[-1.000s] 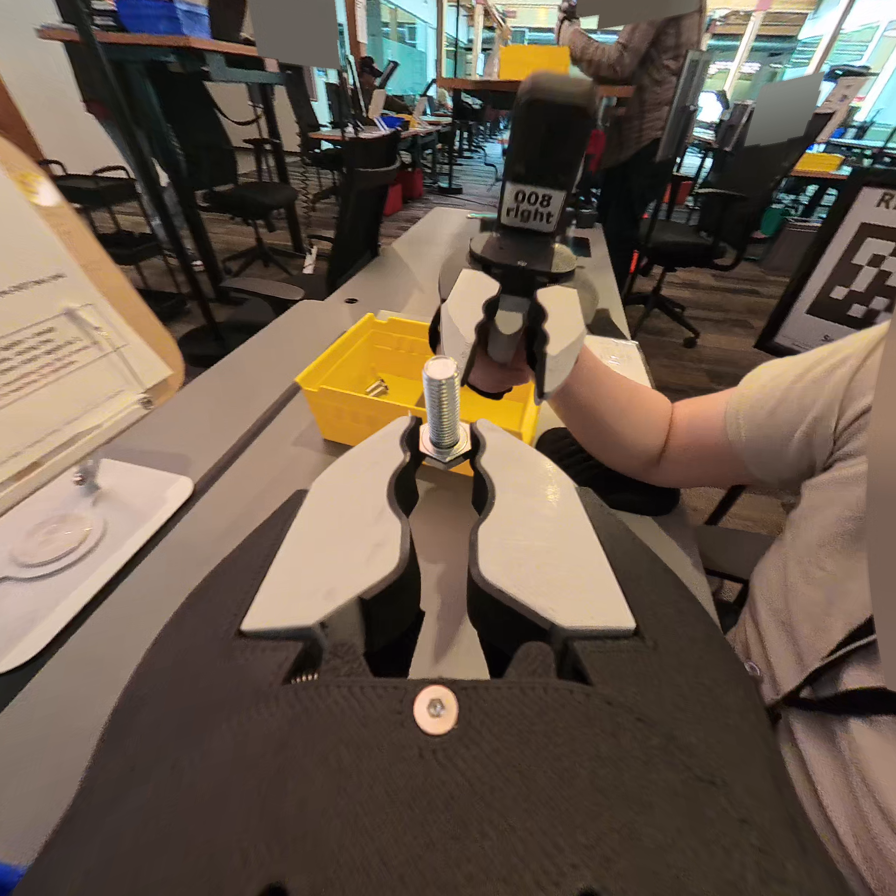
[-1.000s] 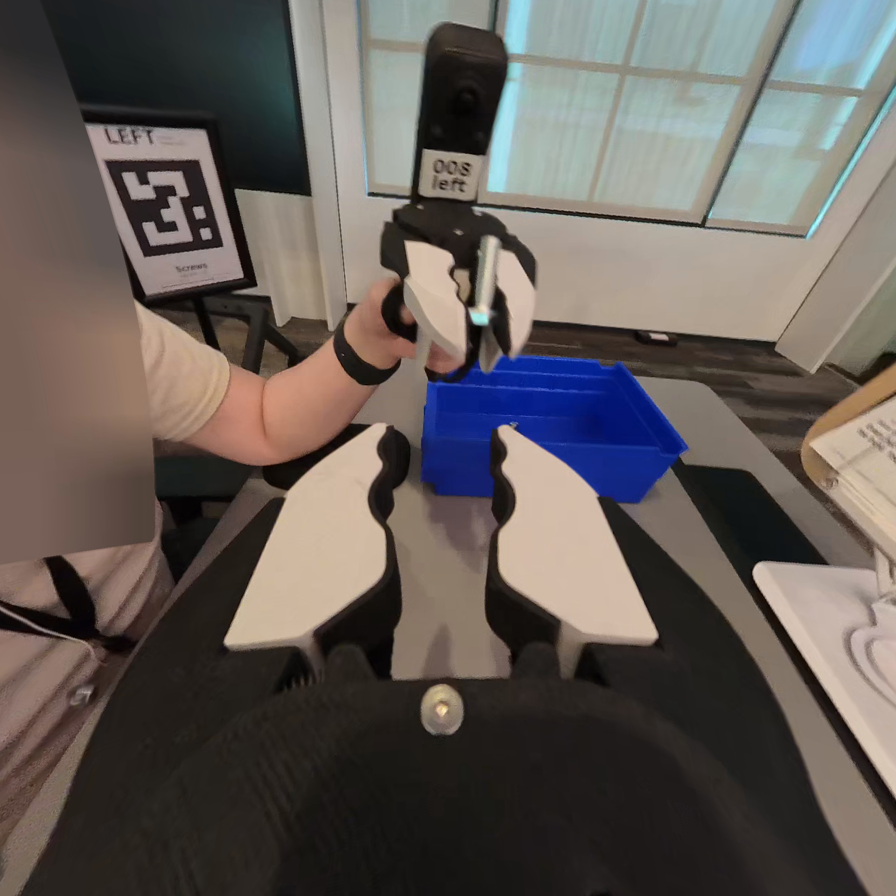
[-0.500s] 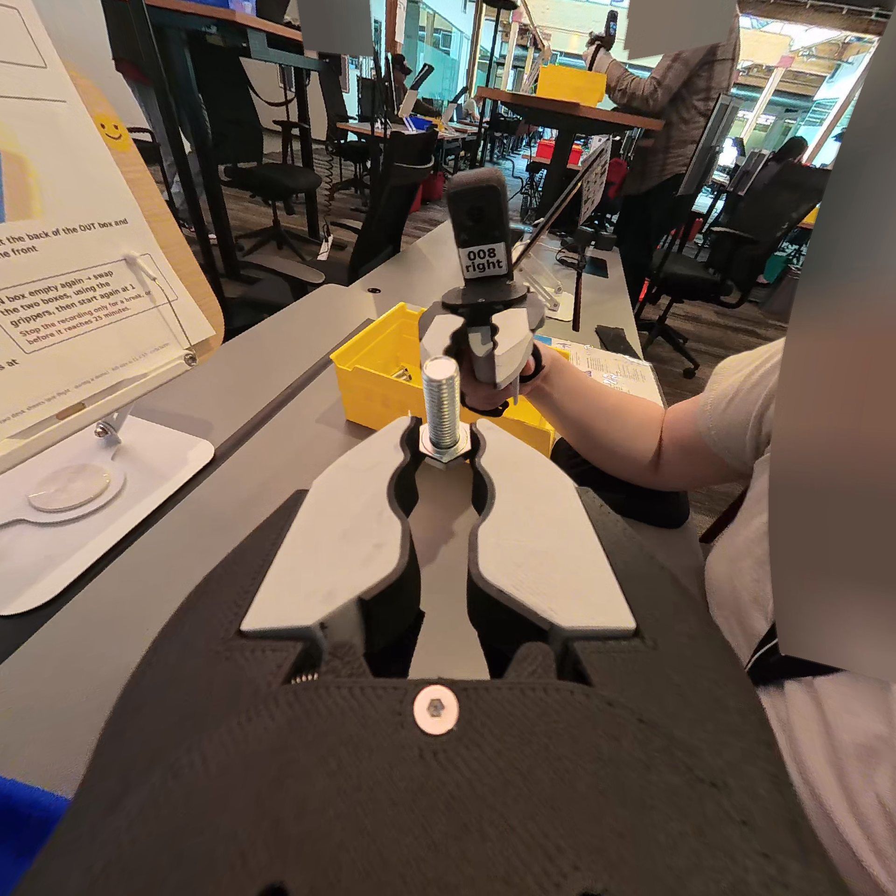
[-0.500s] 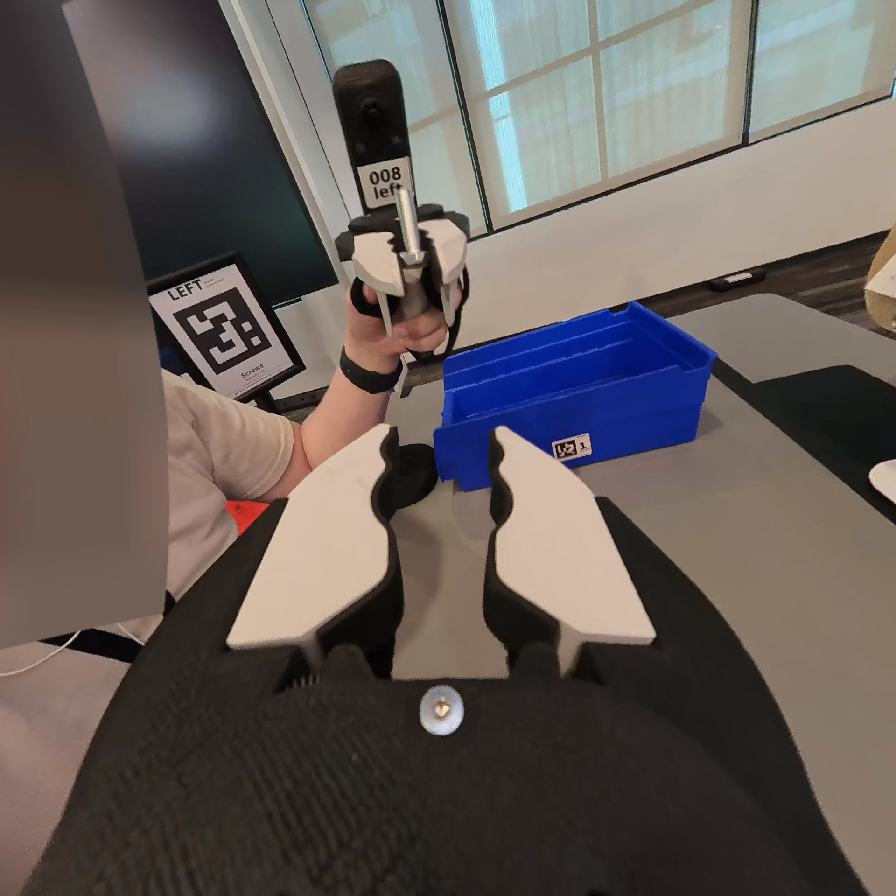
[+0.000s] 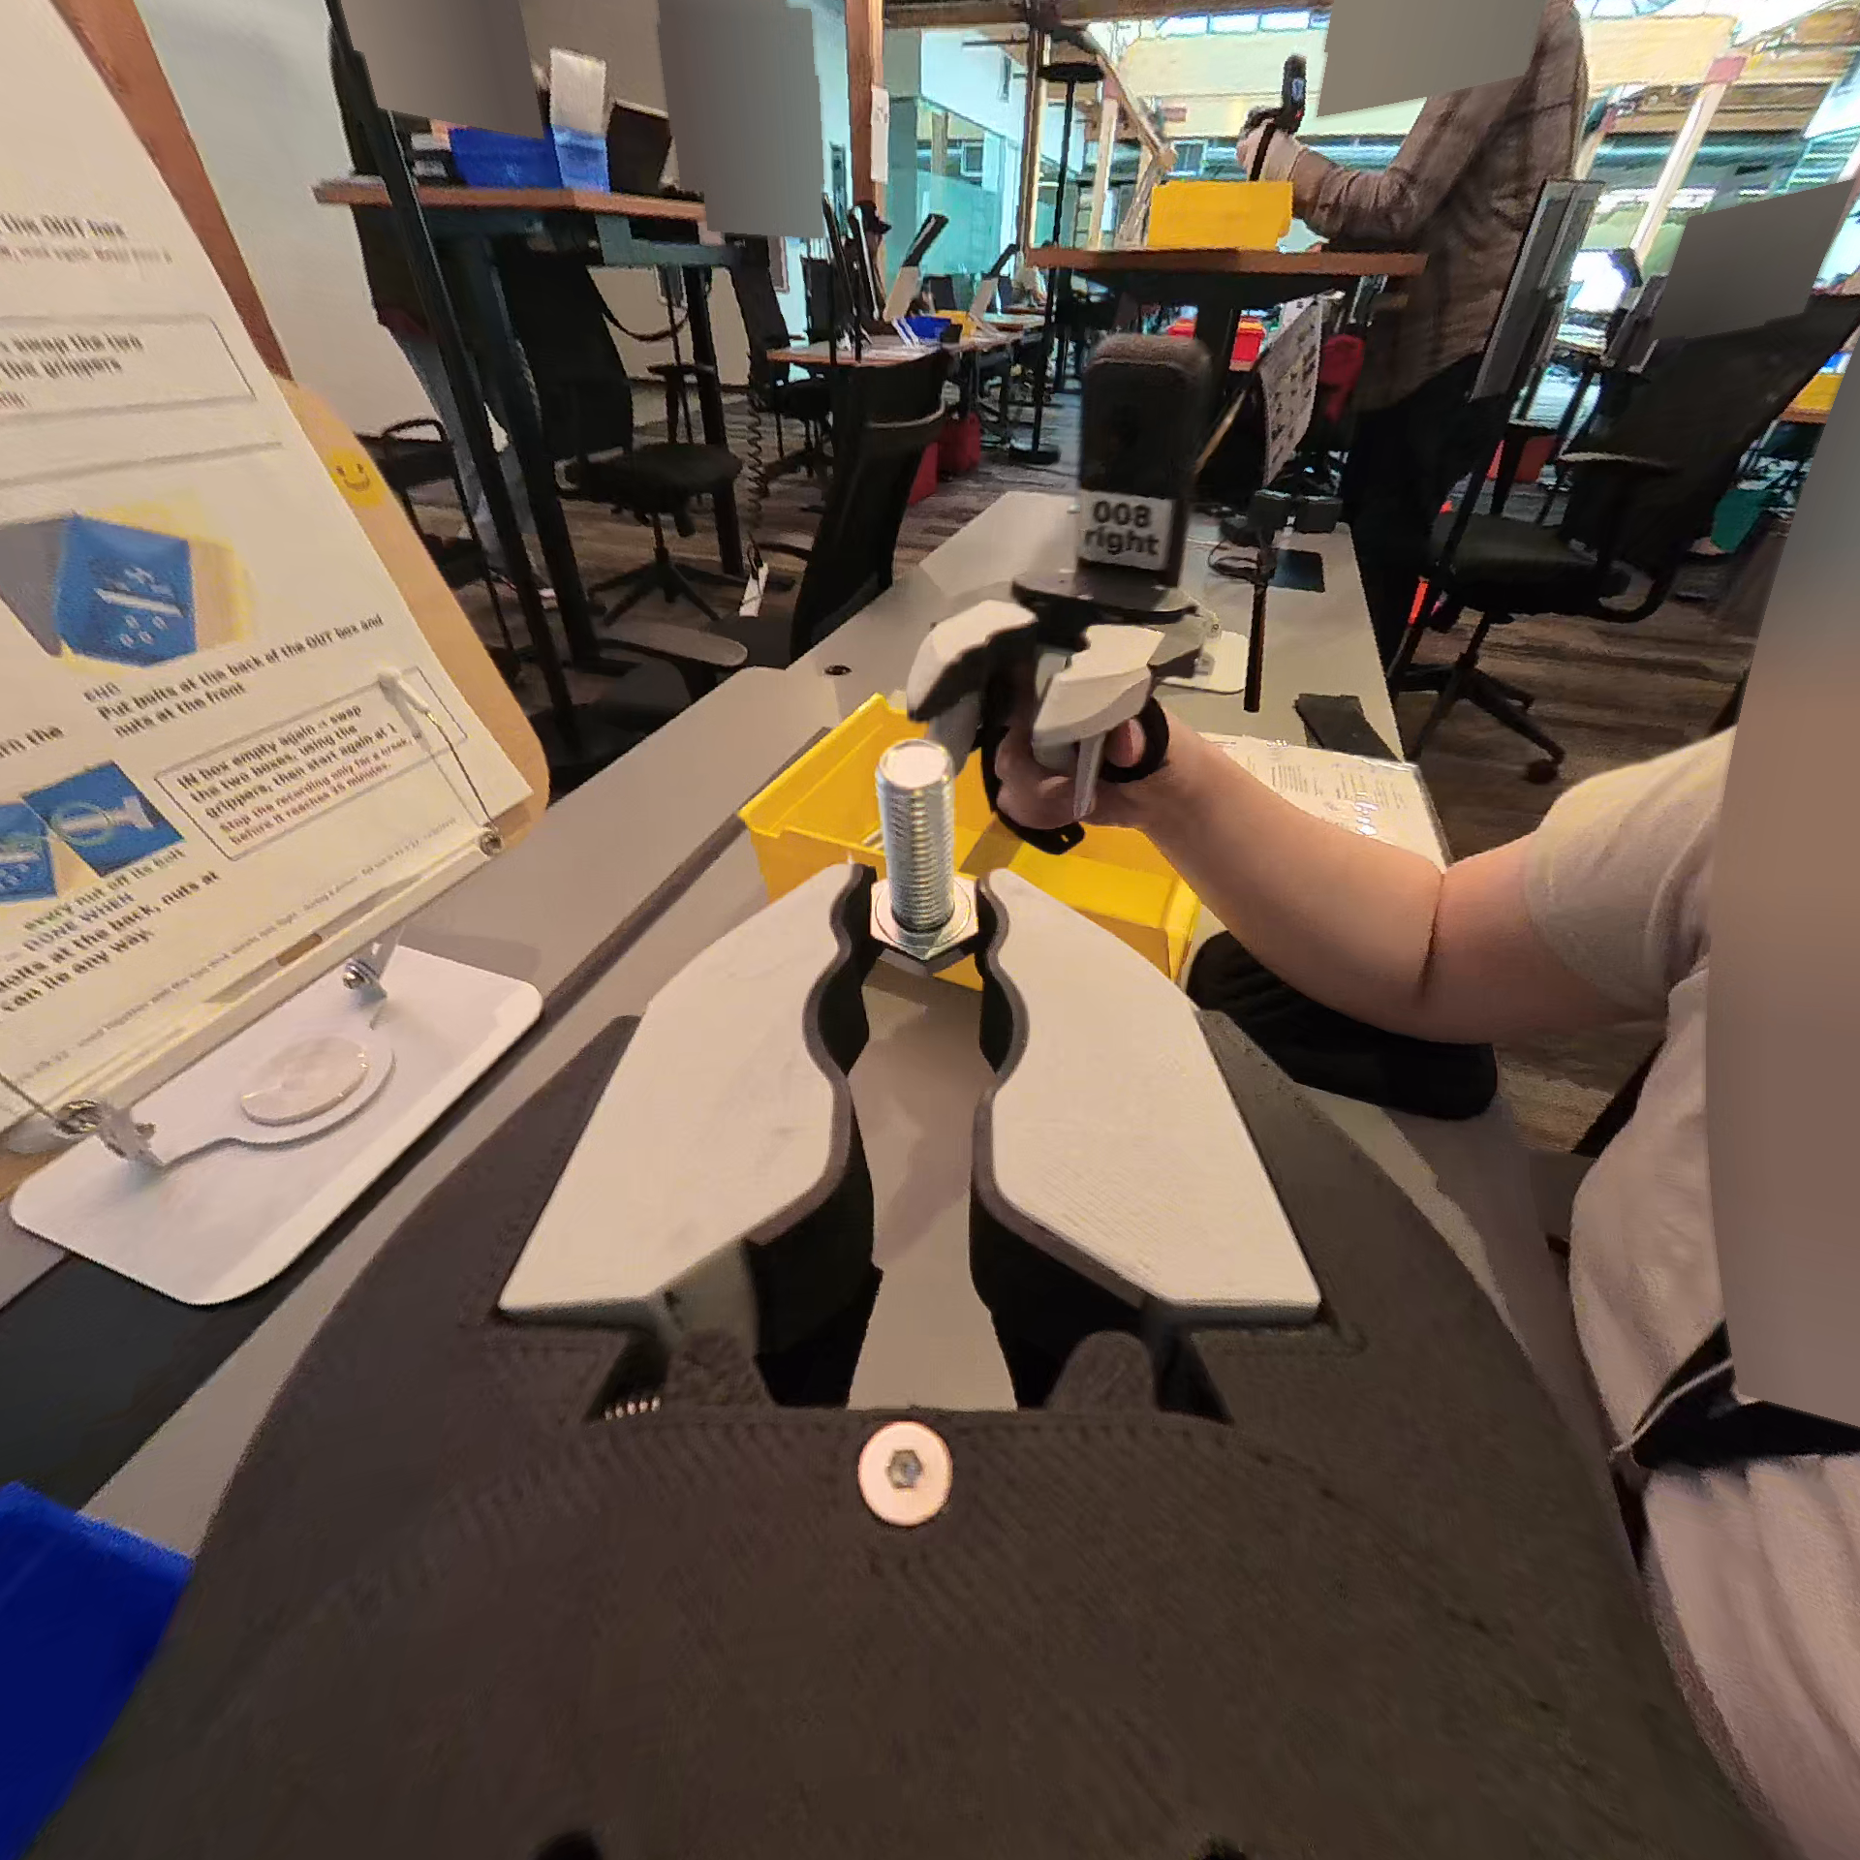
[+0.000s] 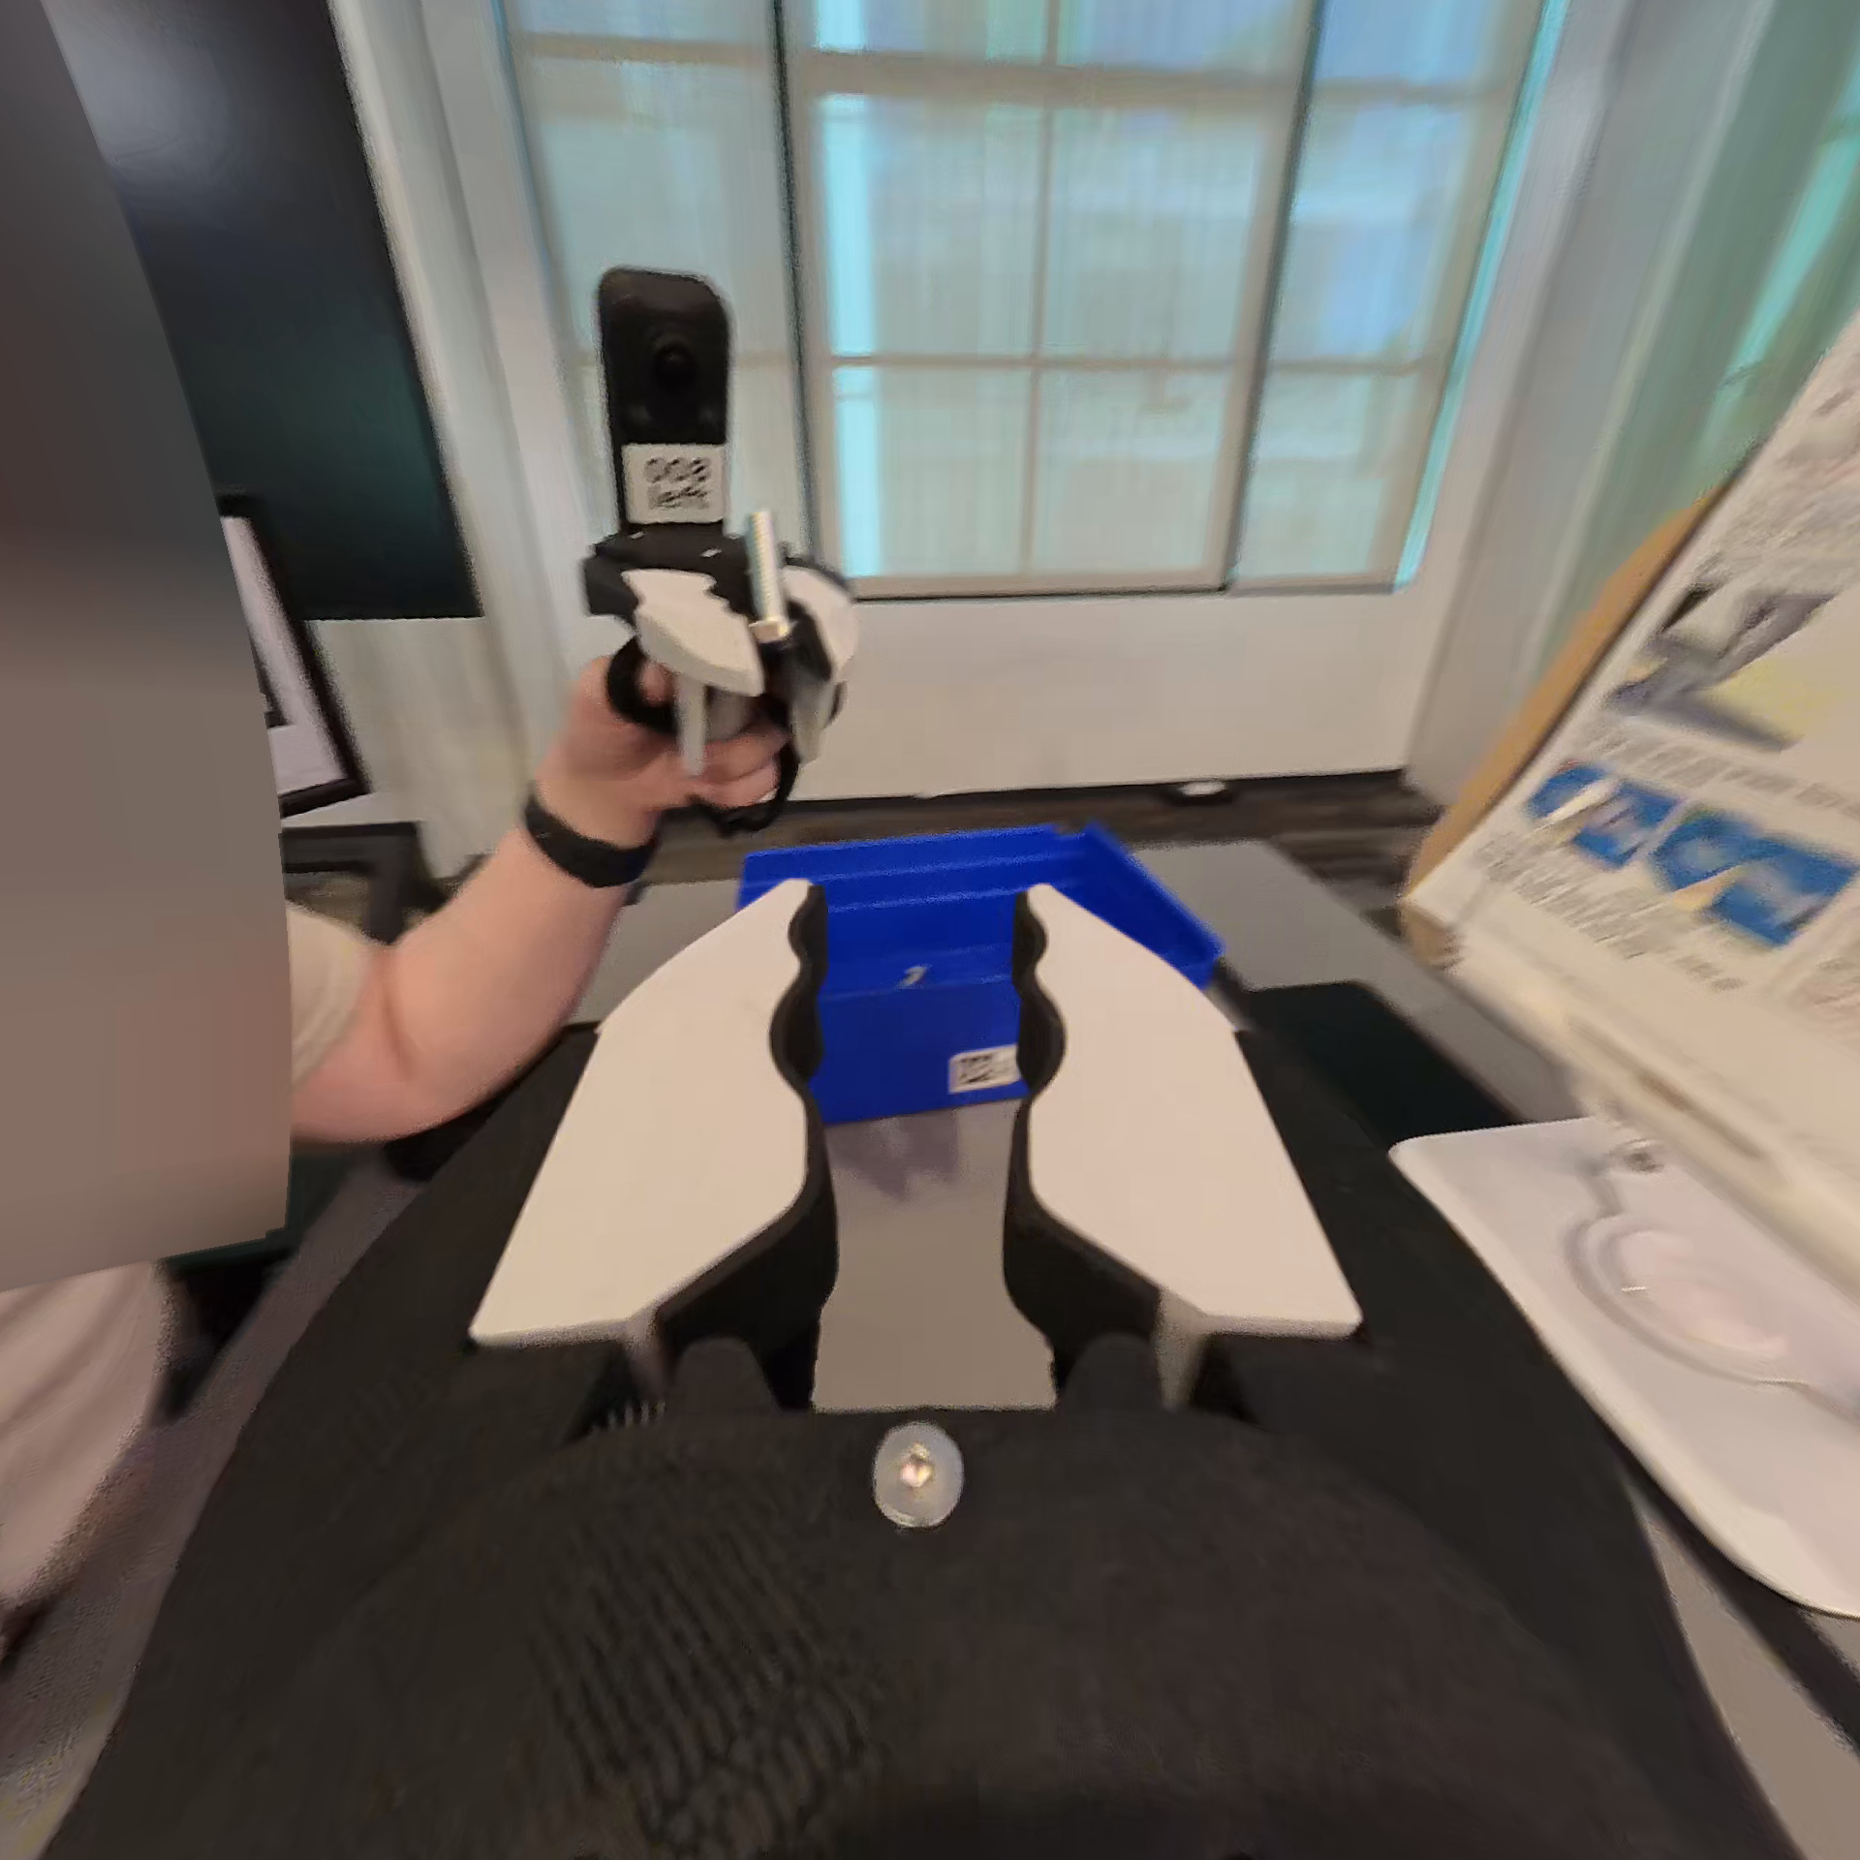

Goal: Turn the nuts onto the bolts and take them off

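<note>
My left gripper [image 5: 921, 896] is shut on the hex head of a silver bolt [image 5: 914, 835] and holds it upright, threads up, above the grey table. In the right wrist view the left gripper [image 6: 765, 644] shows raised at the left with the bolt [image 6: 762, 574] standing up from it. My right gripper [image 6: 916, 906] is open and empty, pointing at the blue bin [image 6: 1137, 906]. In the left wrist view the right gripper [image 5: 1017, 694] hangs tilted just behind and right of the bolt, over the yellow bin [image 5: 1097, 896]. I see no nut on the threads.
An instruction sign [image 5: 201, 654] on a white base [image 5: 282, 1127] stands along the table's far side; it also shows in the right wrist view [image 6: 1661, 856]. A corner of the blue bin [image 5: 60, 1610] is below my left gripper. Office chairs, desks and a standing person are behind. My right fingertips sit around 11 cm from my left ones. From the right gripper's tips to the instruction sign [image 5: 201, 654] is close to 30 cm.
The left gripper keeps its hold on the upright bolt. The right gripper has drawn closer to the bolt, shifted to its right and tilted; its view has swung right so the sign comes in.
</note>
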